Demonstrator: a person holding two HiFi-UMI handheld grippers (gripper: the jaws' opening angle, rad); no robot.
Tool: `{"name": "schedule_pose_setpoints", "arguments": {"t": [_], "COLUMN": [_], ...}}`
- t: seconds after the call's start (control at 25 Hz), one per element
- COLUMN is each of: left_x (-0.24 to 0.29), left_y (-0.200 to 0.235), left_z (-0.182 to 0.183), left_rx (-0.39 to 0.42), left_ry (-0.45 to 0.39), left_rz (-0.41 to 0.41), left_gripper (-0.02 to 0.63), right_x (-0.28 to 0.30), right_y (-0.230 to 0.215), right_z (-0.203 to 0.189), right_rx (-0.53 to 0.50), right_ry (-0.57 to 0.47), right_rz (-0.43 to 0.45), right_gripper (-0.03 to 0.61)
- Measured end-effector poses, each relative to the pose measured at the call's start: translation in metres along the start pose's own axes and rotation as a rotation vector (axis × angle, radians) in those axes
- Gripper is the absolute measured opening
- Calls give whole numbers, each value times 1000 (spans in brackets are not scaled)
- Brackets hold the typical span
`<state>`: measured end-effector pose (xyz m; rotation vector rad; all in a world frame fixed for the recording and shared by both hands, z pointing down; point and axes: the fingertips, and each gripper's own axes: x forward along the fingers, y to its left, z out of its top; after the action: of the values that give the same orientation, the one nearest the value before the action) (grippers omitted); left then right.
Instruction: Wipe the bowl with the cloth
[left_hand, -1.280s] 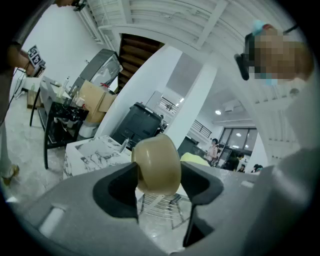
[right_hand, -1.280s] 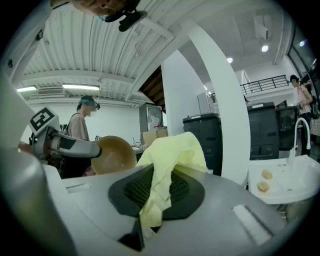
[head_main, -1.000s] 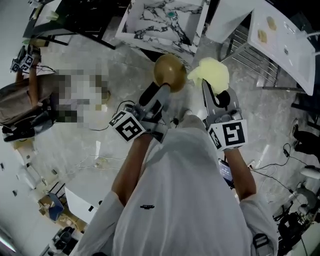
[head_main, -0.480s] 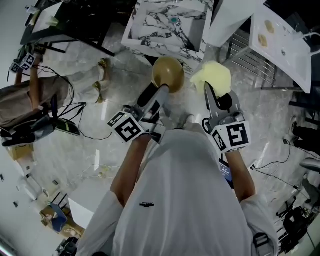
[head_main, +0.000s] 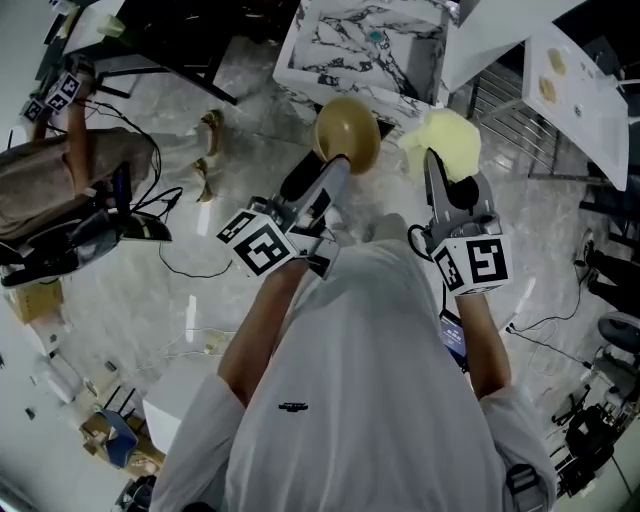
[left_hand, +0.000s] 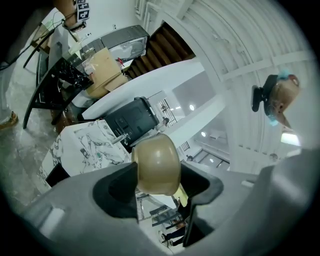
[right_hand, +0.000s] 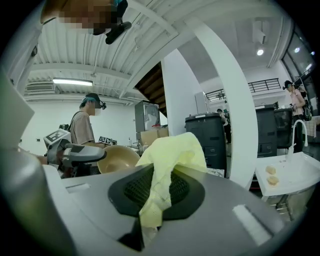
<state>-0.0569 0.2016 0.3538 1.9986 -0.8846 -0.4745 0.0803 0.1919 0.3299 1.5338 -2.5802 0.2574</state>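
- Two tools are held aloft: a tan bowl (head_main: 347, 130) is clamped in the jaws of the left gripper (head_main: 338, 163).
- A yellow cloth (head_main: 447, 138) is pinched in the jaws of the right gripper (head_main: 433, 160), near the bowl.

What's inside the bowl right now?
Nothing visible: the right gripper view shows the bowl's bare tan inside. The cloth, in the right tongs, is beside it, not in it, and covers its right edge.

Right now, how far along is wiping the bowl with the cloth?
Done: both pickups. Left gripper is shut on the round tan bowl, right gripper on the pale yellow cloth. In hand: both held side by side, cloth beside the bowl, not inside it. Left: the wiping itself.
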Motion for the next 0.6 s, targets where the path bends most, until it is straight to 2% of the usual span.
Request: {"name": "schedule_pose_setpoints", "arguments": {"t": [0.24, 0.4, 0.6], "left_x": [-25, -20, 3], "left_y": [36, 52, 63], "left_z": [27, 40, 64], "left_rx": [-14, -35, -23], "left_ry": [-8, -12, -17], "left_rz": [40, 49, 36], "left_gripper": [270, 270, 270], "right_x": [36, 60, 95], "right_y": [31, 27, 17], "right_z": [0, -4, 1], "right_rx": [18, 29, 31], "right_ry": [-1, 13, 6], "right_rz": [18, 12, 18], "right_gripper": [37, 37, 37]}}
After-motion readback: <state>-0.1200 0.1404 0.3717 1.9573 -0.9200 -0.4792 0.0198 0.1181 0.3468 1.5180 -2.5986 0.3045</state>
